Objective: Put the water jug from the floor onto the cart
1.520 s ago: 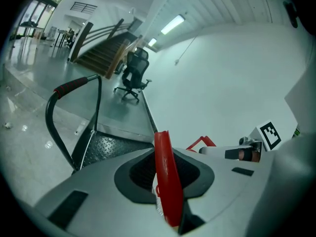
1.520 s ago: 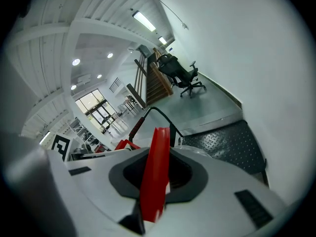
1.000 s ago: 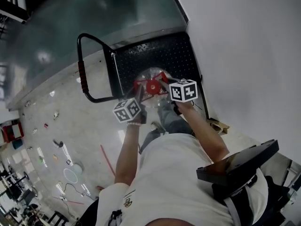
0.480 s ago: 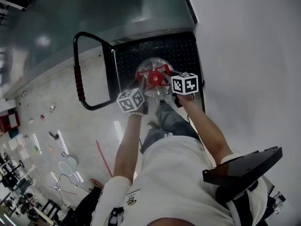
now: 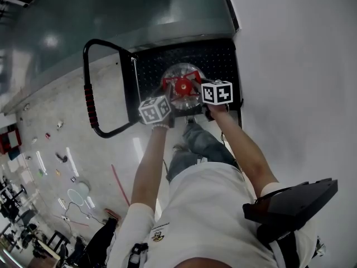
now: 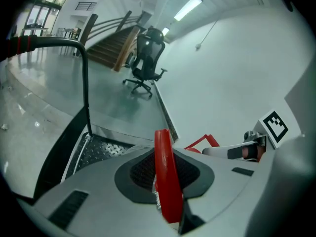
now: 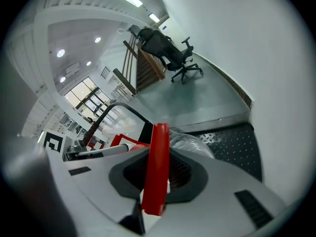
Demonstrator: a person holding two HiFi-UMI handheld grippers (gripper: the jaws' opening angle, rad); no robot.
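Note:
The water jug is clear with a red cap and red handle straps, and it hangs over the cart's black studded deck. My left gripper is shut on one red handle strap at the jug's left side. My right gripper is shut on the other red strap at its right side. In the right gripper view the jug's clear shoulder shows just past the jaws, above the deck. Whether the jug's base touches the deck is hidden.
The cart's black push handle with its red grip rises at the left of the deck. A white wall runs close along the right. An office chair and stairs stand farther off. Small items and a red rod lie on the floor.
Both grippers have carried the jug forward and lower, from the cart's near edge to over the middle of its deck. The jaws have kept their hold.

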